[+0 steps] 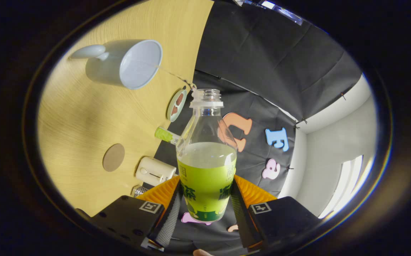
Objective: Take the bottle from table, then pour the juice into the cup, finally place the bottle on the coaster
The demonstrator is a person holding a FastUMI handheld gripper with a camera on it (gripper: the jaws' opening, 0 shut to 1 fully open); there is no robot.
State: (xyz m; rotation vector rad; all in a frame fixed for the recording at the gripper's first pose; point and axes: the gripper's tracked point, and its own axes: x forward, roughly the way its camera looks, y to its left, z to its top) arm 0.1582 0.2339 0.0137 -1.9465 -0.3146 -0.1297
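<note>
Currently my gripper [205, 209] is clamped on the bottle [206, 156], one finger pressing each side of its lower, labelled part. The bottle runs straight ahead along the fingers, its open neck pointing away from me. No cap on the neck. Green juice fills roughly the lower half; the upper part is clear and looks empty. The liquid surface sits just above the top edge of the label.

View is rolled: the wooden table [84, 117] shows as a tilted plane off to one side of the bottle, with the dark cloth wall behind the bottle.

The cup [125, 64], pale with a handle, stands on the table well beyond the fingers and off to the side of the bottle's neck, apart from it. Its mouth faces me; the inside looks pale, and I cannot tell whether any juice is in it.

The coaster [113, 157], a flat round brown disc, lies on the table nearer the fingers than the cup, bare on top, apart from the bottle.

Other items near the table's edge: a small dish [177, 105] close to the bottle's neck, a small green-capped tube [168, 136] beside the bottle's shoulder, and a cream-coloured box [155, 171] between the coaster and the bottle.
</note>
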